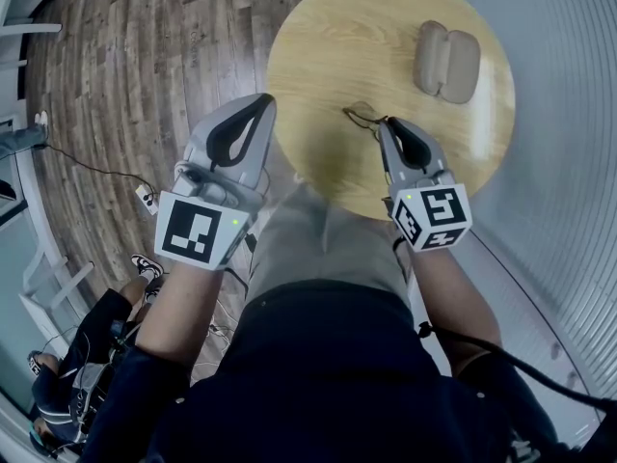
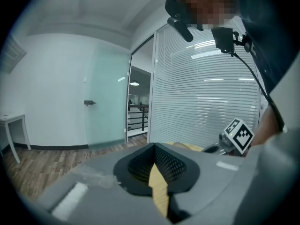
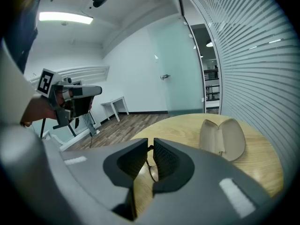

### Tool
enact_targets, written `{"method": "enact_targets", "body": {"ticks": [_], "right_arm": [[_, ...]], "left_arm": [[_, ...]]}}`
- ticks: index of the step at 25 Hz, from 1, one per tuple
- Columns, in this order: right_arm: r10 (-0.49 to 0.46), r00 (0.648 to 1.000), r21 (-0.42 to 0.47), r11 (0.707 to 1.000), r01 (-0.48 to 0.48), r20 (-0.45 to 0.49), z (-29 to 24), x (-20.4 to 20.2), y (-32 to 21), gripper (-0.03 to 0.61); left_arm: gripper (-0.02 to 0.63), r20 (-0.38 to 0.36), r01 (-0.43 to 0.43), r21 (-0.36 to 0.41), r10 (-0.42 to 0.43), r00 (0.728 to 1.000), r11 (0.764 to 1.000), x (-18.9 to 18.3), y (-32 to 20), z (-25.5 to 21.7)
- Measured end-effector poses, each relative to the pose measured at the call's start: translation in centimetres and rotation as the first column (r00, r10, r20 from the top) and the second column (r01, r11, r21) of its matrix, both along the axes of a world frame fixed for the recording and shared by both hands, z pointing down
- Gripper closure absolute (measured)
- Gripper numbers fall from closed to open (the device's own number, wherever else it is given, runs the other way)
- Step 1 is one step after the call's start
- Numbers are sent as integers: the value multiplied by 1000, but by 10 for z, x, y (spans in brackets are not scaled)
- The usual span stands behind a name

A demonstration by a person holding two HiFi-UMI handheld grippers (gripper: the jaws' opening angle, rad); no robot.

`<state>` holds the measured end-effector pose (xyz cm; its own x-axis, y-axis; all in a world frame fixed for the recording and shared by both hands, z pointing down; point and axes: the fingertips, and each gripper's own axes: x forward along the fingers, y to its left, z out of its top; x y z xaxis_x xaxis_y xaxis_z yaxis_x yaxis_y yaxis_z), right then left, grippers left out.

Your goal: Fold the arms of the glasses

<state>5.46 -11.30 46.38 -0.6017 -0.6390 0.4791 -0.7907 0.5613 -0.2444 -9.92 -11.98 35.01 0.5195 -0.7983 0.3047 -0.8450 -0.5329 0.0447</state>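
A thin wire-framed pair of glasses (image 1: 360,116) sits at the near part of the round wooden table (image 1: 328,46). My right gripper (image 1: 385,123) is shut on them from the near side. In the right gripper view its jaws stand a sliver apart, and the dark frame (image 3: 151,170) runs between the pads of that gripper (image 3: 150,143). My left gripper (image 1: 262,102) hovers off the table's left edge with its tips together and nothing in them; the left gripper view shows the same for it (image 2: 154,145).
An open beige glasses case (image 1: 446,62) lies at the table's far right, also in the right gripper view (image 3: 222,138). A slatted glass wall runs along the right. On the wooden floor lie a cable and power strip (image 1: 147,198). A person (image 1: 77,355) sits at lower left.
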Motion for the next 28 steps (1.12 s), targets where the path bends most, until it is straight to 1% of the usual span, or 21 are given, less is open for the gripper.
{"method": "enact_targets", "body": {"ticks": [3,8,14,21,25,28], "right_arm": [[4,1000,-2,1000,-4,1,1,4,0,534],[16,1000,-8,1000,-16,2,4,9,4,534],[31,1000,-14,999,-31,6,9,18,8,534],[46,999,-17,999,-46,7,13,24,13,532],[51,999,-17,999,-51,5,18,29,14,531],[55,998,-20,998,-55,-1,18,30,16,529]], "left_arm": [[613,-5,-8,7,8,1000,1000,6,-1,-1],[612,14,-8,-11,8,1000,1000,8,2,5],[612,5,-33,-6,33,999,999,21,2,5],[613,6,-45,-8,45,999,999,27,5,8],[612,17,-54,-25,54,998,998,31,7,13],[612,9,-59,-19,59,998,998,33,7,11]]}}
